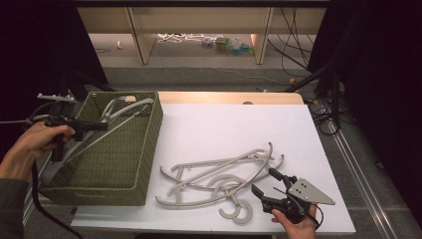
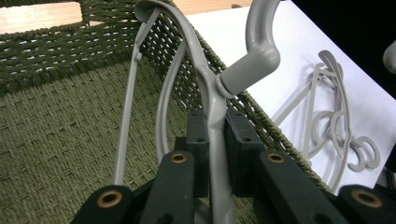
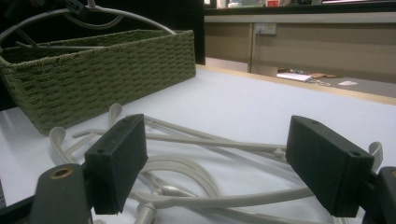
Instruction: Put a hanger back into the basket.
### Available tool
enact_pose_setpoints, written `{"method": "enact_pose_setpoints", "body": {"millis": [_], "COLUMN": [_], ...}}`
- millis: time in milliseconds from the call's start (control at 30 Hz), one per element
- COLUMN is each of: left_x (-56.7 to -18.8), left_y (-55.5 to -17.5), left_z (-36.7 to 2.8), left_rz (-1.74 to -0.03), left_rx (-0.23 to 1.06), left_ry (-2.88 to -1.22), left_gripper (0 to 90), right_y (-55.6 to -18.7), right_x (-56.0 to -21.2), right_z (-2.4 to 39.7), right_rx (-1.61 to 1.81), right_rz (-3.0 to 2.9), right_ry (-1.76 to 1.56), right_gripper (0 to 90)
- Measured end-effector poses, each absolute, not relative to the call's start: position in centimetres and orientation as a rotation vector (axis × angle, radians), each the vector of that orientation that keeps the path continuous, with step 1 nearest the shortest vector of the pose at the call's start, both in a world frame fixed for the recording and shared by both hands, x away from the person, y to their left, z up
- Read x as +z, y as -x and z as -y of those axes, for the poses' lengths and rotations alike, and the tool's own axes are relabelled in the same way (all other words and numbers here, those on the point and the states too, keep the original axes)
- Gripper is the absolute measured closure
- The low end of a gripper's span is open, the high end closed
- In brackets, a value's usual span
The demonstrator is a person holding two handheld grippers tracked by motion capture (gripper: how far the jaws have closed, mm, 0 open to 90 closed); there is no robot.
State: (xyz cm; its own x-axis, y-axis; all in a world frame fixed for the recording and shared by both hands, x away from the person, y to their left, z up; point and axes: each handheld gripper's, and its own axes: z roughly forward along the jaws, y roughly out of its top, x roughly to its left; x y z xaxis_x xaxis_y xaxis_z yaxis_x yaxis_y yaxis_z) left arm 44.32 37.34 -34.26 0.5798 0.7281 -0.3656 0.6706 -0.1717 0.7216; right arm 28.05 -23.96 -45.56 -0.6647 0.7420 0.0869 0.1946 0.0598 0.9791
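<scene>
You're in a lab-like recording space; black curtains [image 1: 30,45] flank the white tabletop [image 1: 224,124]; loose cables [image 1: 293,35] trail at one o'clock.

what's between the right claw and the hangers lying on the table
Nothing visible. The right claw stands open right at the pile of grey hangers on the white table, with bare tabletop around them. The green basket sits off to the left, where the left claw grips another hanger.

One basket [image 1: 114,164] is sitting on the desk [image 1: 224,124]; one hanger [image 1: 124,107] is inside, about three hangers [image 1: 219,179] are lying outside.
</scene>
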Motion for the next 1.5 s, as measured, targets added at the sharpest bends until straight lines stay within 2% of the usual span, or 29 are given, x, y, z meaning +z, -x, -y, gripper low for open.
{"method": "enact_pose_setpoints", "body": {"millis": [567,933,1500], "left_x": [-35.9,-39.4,-40.0], "left_y": [-44.8,-44.2,-44.1], "left_z": [-36.1,-36.0,-34.9], "left_rz": [-1.146,-1.176,-1.204], "left_rx": [0.034,-0.008,0.018], "left_ry": [-1.936,-2.029,-2.083], "left_gripper": [80.3,80.4,80.3], "right_y": [-28.2,-28.3,-28.1], "right_x": [-45.6,-45.5,-45.4], "right_z": [23.7,23.8,23.9], "right_rx": [1.652,1.624,1.632], "right_rz": [-1.903,-1.925,-1.932], "right_ry": [-0.927,-0.923,-0.926], "right_gripper": [21.5,21.5,21.6]}}
